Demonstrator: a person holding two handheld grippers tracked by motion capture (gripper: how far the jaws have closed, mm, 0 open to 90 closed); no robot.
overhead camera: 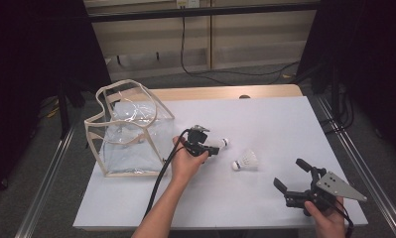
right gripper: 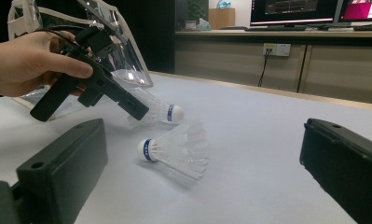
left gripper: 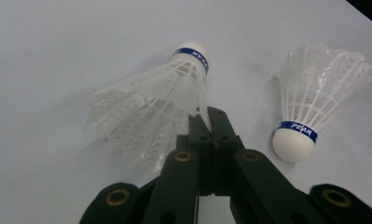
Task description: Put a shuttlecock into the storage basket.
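Note:
Two white feather shuttlecocks with blue bands are on the white table. My left gripper (overhead camera: 214,149) (left gripper: 207,114) is shut, its jaws pinching the feather skirt of the farther shuttlecock (overhead camera: 223,143) (left gripper: 151,112), which is low at the table surface. The second shuttlecock (overhead camera: 245,160) (left gripper: 314,98) (right gripper: 174,150) lies loose on its side just to the right. My right gripper (overhead camera: 291,173) stands open near the table's front right, nothing between its fingers (right gripper: 67,163). In the right gripper view, the left gripper (right gripper: 137,109) and the held shuttlecock (right gripper: 167,112) show ahead.
A clear plastic bag (overhead camera: 131,129) (right gripper: 118,46) with beige trim stands open at the table's left, right beside the left hand. The white table top (overhead camera: 265,119) has bare surface at the back and right. Dark curtains and metal rails flank the table.

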